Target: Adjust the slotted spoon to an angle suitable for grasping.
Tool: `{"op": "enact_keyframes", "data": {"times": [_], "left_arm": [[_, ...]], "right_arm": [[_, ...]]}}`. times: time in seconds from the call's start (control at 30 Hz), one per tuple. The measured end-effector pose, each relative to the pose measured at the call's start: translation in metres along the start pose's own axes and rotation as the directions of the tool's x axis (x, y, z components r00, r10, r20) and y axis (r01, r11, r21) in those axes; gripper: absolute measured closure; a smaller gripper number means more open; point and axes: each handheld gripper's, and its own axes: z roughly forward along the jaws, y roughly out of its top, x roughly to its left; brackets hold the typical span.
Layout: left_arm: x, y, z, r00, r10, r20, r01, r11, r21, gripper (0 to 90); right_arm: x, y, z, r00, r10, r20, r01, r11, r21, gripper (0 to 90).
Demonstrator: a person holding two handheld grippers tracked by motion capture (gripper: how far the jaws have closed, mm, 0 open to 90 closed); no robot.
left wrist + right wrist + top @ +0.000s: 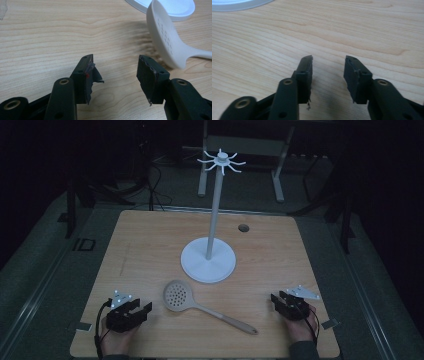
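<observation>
A pale slotted spoon [176, 296] lies flat on the wooden table [150, 240], its perforated bowl at the left and its handle running right toward the front edge. Behind it stands a white rack [208, 260] with a round base, a tall pole and hooks at the top. My left gripper [136, 307] rests near the front left corner, jaws open and empty, left of the spoon. In the left gripper view the spoon [170, 42] lies ahead to the right of the left gripper [115, 65]. My right gripper [278, 299] rests at the front right, open over bare wood, as the right gripper view [328, 65] confirms.
A small dark round hole [243, 228] sits in the table behind the rack. Tape marks lie at the front corners. The rack's base edge [239, 4] shows at the upper left of the right gripper view. Dark floor and table legs surround the table.
</observation>
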Motion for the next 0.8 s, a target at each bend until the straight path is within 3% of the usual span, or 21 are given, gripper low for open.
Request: {"op": "enact_keyframes", "data": {"times": [0.3, 0.4, 0.47, 0.57, 0.73, 0.8], "left_arm": [[-0.006, 0.0, 0.0, 0.9995, 0.033, -0.001, -0.033, 0.9995, -0.002, 48.3], [-0.015, 0.002, 0.002, 0.9952, 0.091, 0.038, -0.091, 0.9959, 0.003, 48.3], [-0.018, 0.004, 0.002, 0.9939, 0.099, 0.049, -0.099, 0.9951, -0.002, 48.2], [-0.029, 0.009, 0.004, 0.9842, 0.157, 0.082, -0.157, 0.9876, -0.004, 48.2], [-0.054, 0.024, 0.014, 0.9594, 0.256, 0.118, -0.258, 0.9662, 0.0, 50.9], [-0.057, 0.026, 0.016, 0.9573, 0.269, 0.106, -0.27, 0.9629, -0.004, 50.3]], "right_arm": [[-0.002, -0.001, -0.003, 0.9997, 0.014, -0.02, -0.015, 1.0, -0.006, 69.3], [-0.001, -0.002, -0.006, 0.9993, 0.016, -0.035, -0.017, 0.999, -0.033, 79.0], [-0.001, -0.001, -0.006, 0.9985, 0.017, -0.052, -0.019, 0.999, -0.033, 79.9], [-0.003, 0.001, -0.008, 0.9964, 0.004, -0.085, -0.008, 0.999, -0.045, 82.4], [-0.005, 0.0, -0.009, 0.9959, 0.008, -0.09, -0.013, 0.999, -0.045, 81.3], [-0.006, 0.0, -0.008, 0.9963, 0.01, -0.085, -0.013, 0.999, -0.039, 79.8]]}}
